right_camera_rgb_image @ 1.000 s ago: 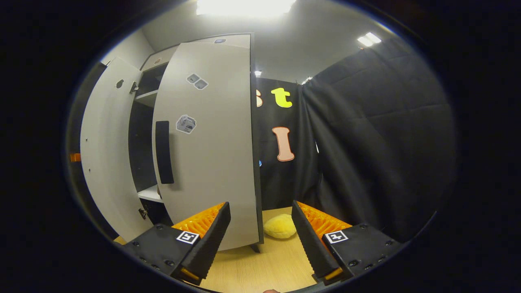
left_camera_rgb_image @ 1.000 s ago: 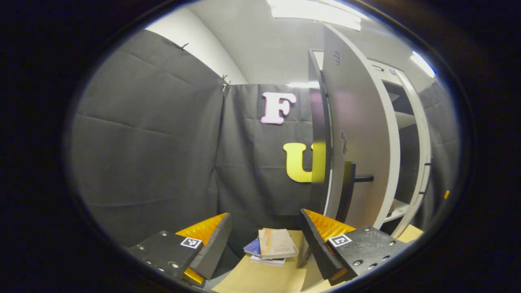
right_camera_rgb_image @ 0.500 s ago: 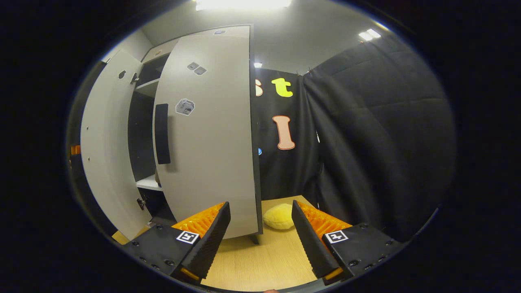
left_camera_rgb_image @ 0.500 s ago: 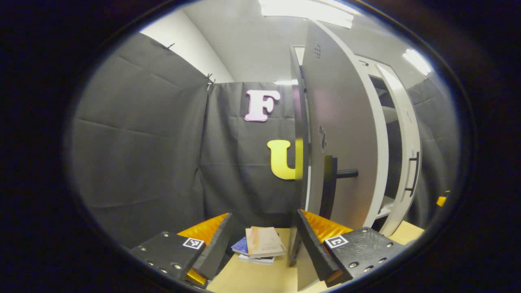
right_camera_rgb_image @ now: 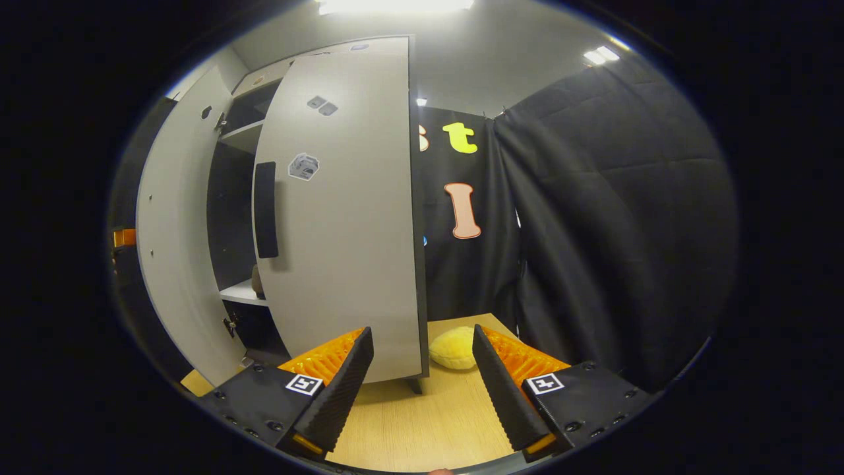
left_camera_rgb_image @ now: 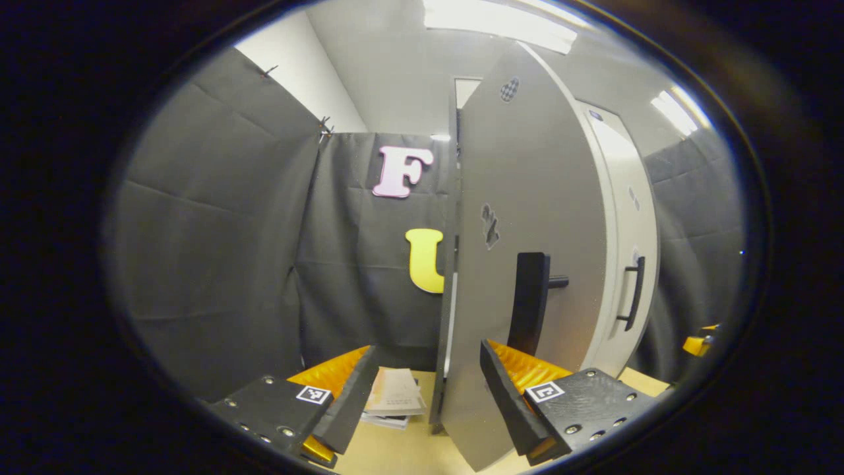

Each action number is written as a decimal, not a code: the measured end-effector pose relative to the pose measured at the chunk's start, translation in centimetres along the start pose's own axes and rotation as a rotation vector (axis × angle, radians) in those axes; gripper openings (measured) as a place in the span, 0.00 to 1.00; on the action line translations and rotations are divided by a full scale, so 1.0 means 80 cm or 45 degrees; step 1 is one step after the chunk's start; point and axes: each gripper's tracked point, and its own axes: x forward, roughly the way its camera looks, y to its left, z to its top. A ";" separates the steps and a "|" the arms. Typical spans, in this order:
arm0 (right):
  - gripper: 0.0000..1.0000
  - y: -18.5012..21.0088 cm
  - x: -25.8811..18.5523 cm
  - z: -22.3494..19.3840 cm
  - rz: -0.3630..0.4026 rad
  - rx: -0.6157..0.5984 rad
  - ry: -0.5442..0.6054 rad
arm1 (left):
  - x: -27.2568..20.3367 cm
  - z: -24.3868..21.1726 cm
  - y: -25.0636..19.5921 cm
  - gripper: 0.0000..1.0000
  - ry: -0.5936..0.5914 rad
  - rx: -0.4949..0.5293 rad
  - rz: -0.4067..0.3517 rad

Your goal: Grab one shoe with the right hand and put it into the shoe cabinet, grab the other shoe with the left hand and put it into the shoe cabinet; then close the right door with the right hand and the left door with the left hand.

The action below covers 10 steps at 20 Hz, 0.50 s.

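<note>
In the left gripper view, the cabinet's grey left door [left_camera_rgb_image: 521, 198] stands close ahead, its black handle [left_camera_rgb_image: 531, 297] just above my right finger. My left gripper [left_camera_rgb_image: 422, 392] is open and holds nothing; the door's edge sits between its fingers. Beyond is the right door [left_camera_rgb_image: 630, 218] with its handle [left_camera_rgb_image: 634, 293]. In the right gripper view, the right door [right_camera_rgb_image: 343, 218] stands ajar with its handle [right_camera_rgb_image: 265, 210] facing me. My right gripper [right_camera_rgb_image: 422, 386] is open and empty below that door's edge. A dark gap shows a white shelf [right_camera_rgb_image: 242, 293] with a bit of a shoe [right_camera_rgb_image: 256, 280].
Several books [left_camera_rgb_image: 395, 399] lie on the wooden floor left of the cabinet. A yellow plush thing [right_camera_rgb_image: 455, 348] lies on the floor right of it. Black cloth walls close in on both sides. The other gripper shows at each view's edge [left_camera_rgb_image: 699, 343] [right_camera_rgb_image: 122, 237].
The left door has swung toward shut and now hides the cabinet's inside from the left gripper view. The right door has barely moved. Both grippers stay open.
</note>
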 end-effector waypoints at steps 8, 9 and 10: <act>0.96 -0.013 -0.008 -0.009 -0.023 0.007 0.023 | 0.041 -0.006 -0.077 0.91 -0.027 -0.060 -0.083; 0.96 -0.014 -0.010 -0.012 -0.028 0.007 0.025 | 0.048 -0.012 -0.093 0.84 -0.013 -0.066 -0.111; 0.96 -0.015 -0.010 -0.013 -0.032 0.007 0.027 | 0.057 -0.018 -0.110 0.99 -0.001 -0.058 -0.134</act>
